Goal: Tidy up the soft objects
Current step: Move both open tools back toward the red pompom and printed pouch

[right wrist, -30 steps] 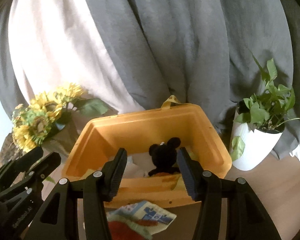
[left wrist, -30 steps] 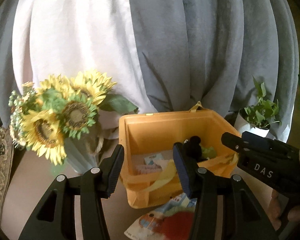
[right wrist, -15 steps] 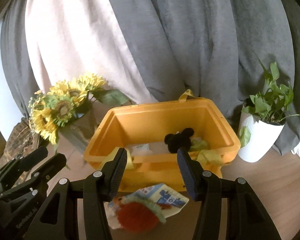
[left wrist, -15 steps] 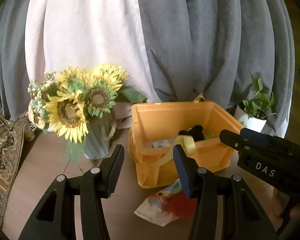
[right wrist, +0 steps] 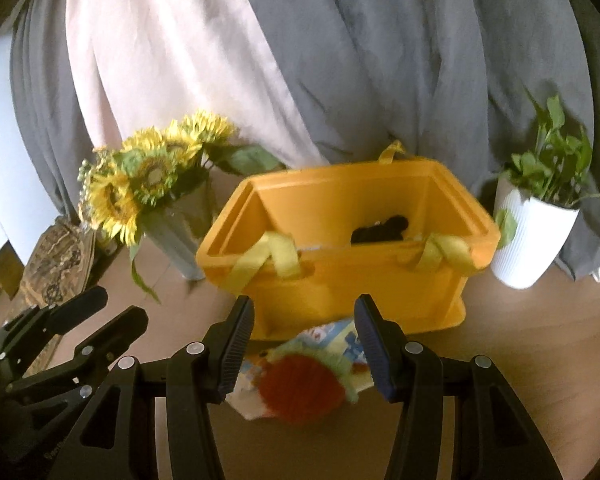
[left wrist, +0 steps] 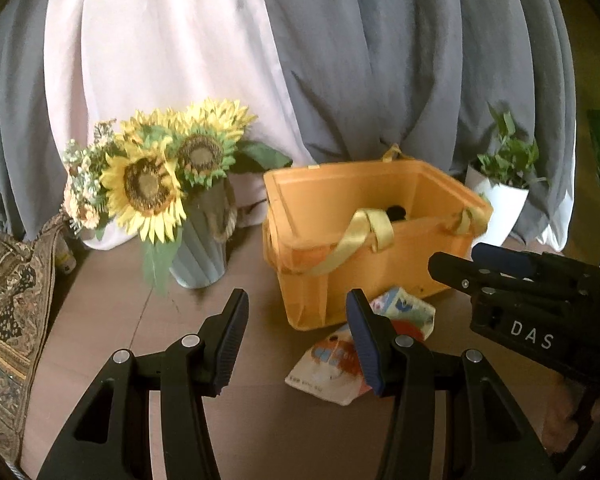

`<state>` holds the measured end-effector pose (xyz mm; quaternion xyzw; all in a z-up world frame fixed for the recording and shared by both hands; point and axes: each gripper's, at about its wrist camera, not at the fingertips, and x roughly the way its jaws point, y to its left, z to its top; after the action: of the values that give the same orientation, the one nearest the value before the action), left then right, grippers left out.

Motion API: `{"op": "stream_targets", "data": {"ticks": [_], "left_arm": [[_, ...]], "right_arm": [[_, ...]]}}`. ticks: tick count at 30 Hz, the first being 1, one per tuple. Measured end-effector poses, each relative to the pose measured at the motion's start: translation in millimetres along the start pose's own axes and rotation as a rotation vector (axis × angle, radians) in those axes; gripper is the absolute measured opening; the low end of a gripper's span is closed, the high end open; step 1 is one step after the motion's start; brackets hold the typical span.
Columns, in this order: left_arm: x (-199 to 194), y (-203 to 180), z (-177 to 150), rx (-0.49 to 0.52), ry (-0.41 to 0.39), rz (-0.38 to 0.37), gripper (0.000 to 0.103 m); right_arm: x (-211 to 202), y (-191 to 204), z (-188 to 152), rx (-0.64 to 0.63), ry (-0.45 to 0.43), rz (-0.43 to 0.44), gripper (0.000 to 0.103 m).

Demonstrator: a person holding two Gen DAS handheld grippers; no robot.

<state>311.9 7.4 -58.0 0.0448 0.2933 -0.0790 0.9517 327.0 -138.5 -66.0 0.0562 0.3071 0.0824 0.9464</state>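
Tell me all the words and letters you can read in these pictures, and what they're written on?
"DAS": white letters on the side of the right gripper, seen from the left wrist view.
White lettering on the left gripper, at the bottom left of the right wrist view: too dark and cut off to read.
Small print on the printed cloth lying in front of the orange basket: too small and blurred to read.

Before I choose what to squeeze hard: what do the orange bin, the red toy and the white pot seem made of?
Orange bin: looks like soft foam or fabric-covered panels, matt, with shiny yellow ribbon handles. Red toy: fuzzy plush with a green fringe, blurred, lying on a printed cloth or pouch. White pot: rigid, ribbed, smooth; ceramic or plastic, cannot tell.
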Motion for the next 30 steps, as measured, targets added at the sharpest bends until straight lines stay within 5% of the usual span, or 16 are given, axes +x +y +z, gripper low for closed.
{"op": "stream_targets", "data": {"ticks": [24, 30], "left_arm": [[52.3, -1.3, -52.6, 0.107, 0.156, -0.06, 0.05], [69.4, -2.9, -59.8, 0.128, 0.179, -0.088, 0.05]], "right_arm": [[56.9, 0.7, -48.1, 0.016, 0.233, 0.02, 0.054], [74.3, -0.9, -55.4, 0.018, 0.27, 0.011, 0.062]]}}
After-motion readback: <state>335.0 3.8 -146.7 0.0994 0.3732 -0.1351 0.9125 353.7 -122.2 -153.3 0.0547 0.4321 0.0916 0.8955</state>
